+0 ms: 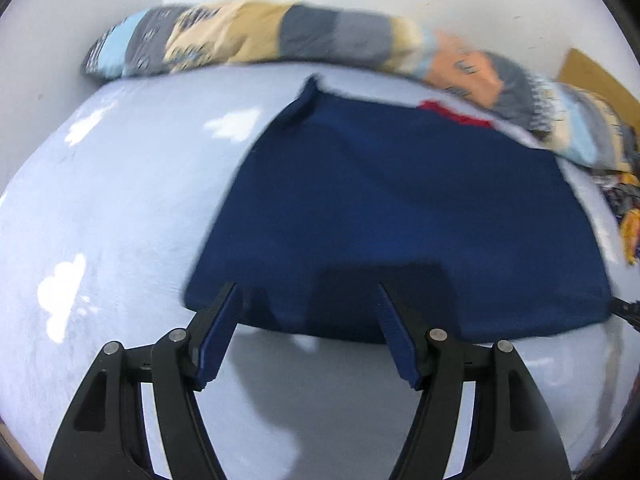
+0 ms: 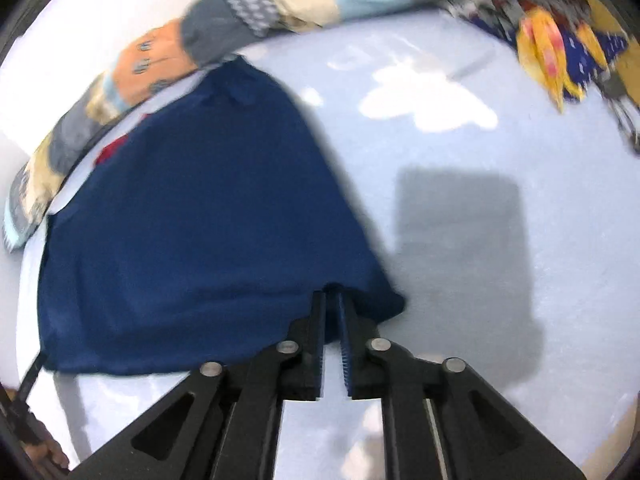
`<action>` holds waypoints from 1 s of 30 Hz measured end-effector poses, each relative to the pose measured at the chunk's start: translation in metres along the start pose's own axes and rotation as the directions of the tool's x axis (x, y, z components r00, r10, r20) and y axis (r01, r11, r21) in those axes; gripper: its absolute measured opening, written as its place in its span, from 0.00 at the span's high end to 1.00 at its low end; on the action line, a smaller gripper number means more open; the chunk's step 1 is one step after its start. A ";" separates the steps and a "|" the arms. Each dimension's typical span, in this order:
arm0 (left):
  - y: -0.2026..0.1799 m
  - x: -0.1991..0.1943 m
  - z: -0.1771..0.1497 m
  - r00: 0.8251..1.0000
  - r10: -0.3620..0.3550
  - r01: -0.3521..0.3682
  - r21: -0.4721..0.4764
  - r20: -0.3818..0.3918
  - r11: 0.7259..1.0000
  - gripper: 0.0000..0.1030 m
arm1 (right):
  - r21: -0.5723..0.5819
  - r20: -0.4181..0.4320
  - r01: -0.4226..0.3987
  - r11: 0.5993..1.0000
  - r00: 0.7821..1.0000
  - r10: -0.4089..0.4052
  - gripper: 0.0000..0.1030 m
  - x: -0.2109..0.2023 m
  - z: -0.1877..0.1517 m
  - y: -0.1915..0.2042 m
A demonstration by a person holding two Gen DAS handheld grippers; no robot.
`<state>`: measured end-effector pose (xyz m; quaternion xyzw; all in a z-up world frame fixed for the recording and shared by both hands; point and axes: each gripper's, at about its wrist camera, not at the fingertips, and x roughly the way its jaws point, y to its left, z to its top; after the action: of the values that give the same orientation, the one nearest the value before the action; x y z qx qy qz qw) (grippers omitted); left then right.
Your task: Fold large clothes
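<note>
Navy garment spread flat on a pale blue, cloud-printed bedsheet (image 1: 100,208).

The large dark navy cloth garment (image 1: 400,208) lies mid-bed, a bit of red fabric (image 1: 452,114) showing at its far edge by the rolled patchwork quilt (image 1: 256,36). The right gripper (image 2: 331,300) pinches the garment's near corner; the left gripper (image 1: 308,300) hangs spread above the near hem, holding nothing.

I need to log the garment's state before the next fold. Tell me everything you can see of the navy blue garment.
The navy blue garment is soft, matte fabric lying mostly flat on the pale blue sheet, roughly rectangular, already partly folded. A bit of red shows at its far edge beside the patchwork quilt. The right gripper is shut on its near right corner; the left gripper hangs open over the near left edge.
</note>
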<state>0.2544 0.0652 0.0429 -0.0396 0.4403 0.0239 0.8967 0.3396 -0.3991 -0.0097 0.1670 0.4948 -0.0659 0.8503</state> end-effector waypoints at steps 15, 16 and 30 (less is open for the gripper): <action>-0.079 -0.001 -0.029 0.994 0.041 -0.060 0.193 0.099 0.979 0.32 | -0.262 0.005 -0.011 0.965 1.000 0.013 0.70 0.003 -0.024 0.111; -0.079 0.005 -0.025 0.995 0.056 -0.071 0.188 0.086 0.980 0.32 | -0.251 -0.014 0.008 0.968 1.000 -0.012 0.70 0.013 -0.021 0.107; -0.082 0.016 -0.017 1.000 0.003 -0.006 0.169 0.017 0.986 0.32 | -0.376 0.062 0.046 0.926 0.998 -0.024 0.65 0.010 -0.025 0.158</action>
<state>0.2568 -0.0181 0.0243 0.0378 0.4335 -0.0112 0.9003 0.3680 -0.2421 0.0053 -0.0101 0.4769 0.0105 0.8788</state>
